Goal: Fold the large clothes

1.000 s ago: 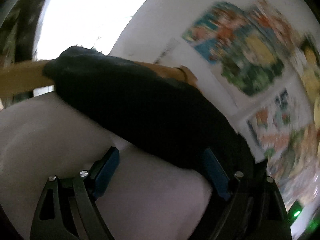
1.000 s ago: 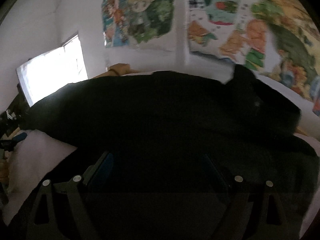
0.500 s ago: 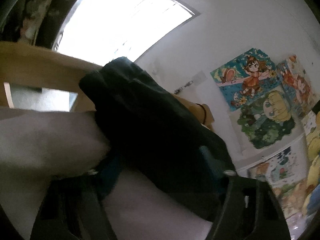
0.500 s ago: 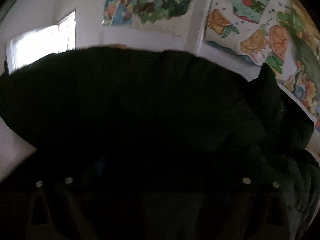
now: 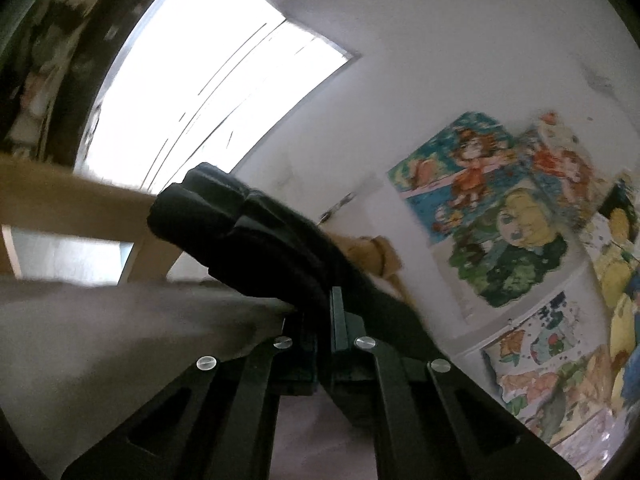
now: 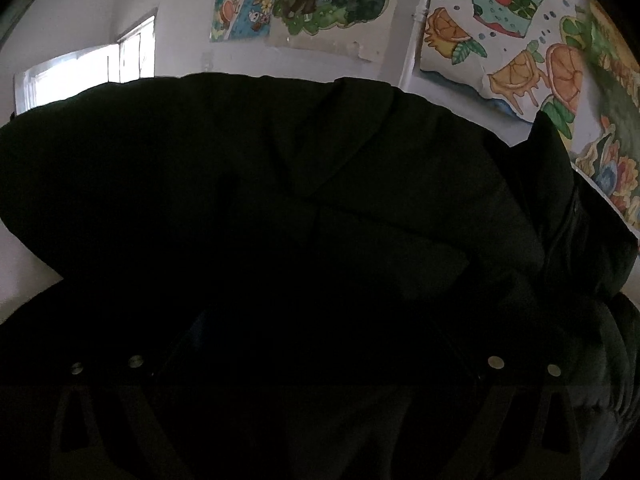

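A black padded garment [image 5: 260,248] lies on a white bed sheet [image 5: 100,340] and runs from the upper left down to my left gripper [image 5: 325,316]. That gripper's jaws are together, pinching the garment's near edge at the tips. In the right wrist view the same black garment [image 6: 320,180] fills most of the picture, with its collar or hood bunched at the right. My right gripper [image 6: 324,320] sits low against it, dim in shadow, its fingers spread wide with the fabric's bulk between them; the pads are hard to make out.
A wooden bed frame [image 5: 60,208] and a bright window [image 5: 208,92] stand behind the garment on the left. Colourful cartoon posters [image 5: 500,208] cover the white wall, seen too as posters [image 6: 500,40] in the right view. A tan wooden knob [image 5: 372,256] pokes out past the garment.
The left jaws have closed from wide apart onto the garment's edge. The right gripper has sunk closer to the garment, which now fills more of its view, and its fingers have spread wider.
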### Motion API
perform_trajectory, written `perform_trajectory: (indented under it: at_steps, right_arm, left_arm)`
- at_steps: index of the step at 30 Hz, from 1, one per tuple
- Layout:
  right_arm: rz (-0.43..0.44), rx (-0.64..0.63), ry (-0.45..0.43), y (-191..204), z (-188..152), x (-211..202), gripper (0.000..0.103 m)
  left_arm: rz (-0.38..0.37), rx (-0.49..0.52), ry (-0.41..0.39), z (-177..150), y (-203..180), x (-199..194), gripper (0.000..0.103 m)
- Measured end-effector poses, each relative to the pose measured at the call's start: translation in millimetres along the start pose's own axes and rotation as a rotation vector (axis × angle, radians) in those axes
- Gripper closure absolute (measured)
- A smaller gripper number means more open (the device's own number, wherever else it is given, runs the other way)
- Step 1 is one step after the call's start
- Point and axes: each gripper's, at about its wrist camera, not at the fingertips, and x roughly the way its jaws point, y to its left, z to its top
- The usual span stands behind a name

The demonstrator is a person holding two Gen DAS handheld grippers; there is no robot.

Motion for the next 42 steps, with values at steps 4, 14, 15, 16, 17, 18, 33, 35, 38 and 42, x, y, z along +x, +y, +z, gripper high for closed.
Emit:
perform_trajectory:
  at_steps: [4,14,15,16,17,18,33,35,38,42]
  right_arm:
    - [0.071,0.086,-0.026,-14.8,5.9,-20.7,0.000]
    - [0.085,0.312,-0.024,-90.4,10.5,-92.0,0.000]
    - [0.080,0.332,-0.032,-102.1,9.7,-103.4,0.000]
    - [0.076,0.343,-0.032,-108.6,8.2,-111.8,0.000]
    - [0.073,0.348,-0.031,-112.7,6.7,-117.6,0.000]
    - [0.062,0.348,-0.034,-122.8,4.5,-127.3,0.000]
    - [0.015,0.535,-0.116,-258.7,-75.1,-218.1,0.000]
    - [0.016,0.570,-0.119,-273.2,-86.4,-221.7,0.000]
    - [0.027,0.633,-0.120,-294.8,-107.0,-223.9,0.000]
    - [0.111,0.758,-0.135,-322.3,-137.4,-221.5,0.000]
  left_arm:
    - [-0.086,0.107,-0.077,3.0,-35.9,-21.9,0.102]
    - [-0.447,0.337,-0.115,-21.8,-142.3,-83.5,0.102]
    - [-0.501,0.361,-0.088,-26.8,-156.9,-87.2,0.102]
    - [-0.556,0.380,-0.049,-32.1,-172.0,-89.1,0.102]
    - [-0.592,0.393,-0.024,-35.9,-182.4,-91.0,0.102]
    - [-0.634,0.422,0.000,-44.3,-197.7,-93.3,0.102]
    - [-0.767,0.861,0.242,-251.0,-354.6,-77.9,0.102]
    - [-0.763,0.904,0.295,-283.4,-362.2,-66.7,0.102]
    - [-0.746,0.973,0.371,-328.1,-368.2,-45.0,0.102]
    - [-0.718,1.072,0.480,-384.6,-364.2,-18.8,0.102]
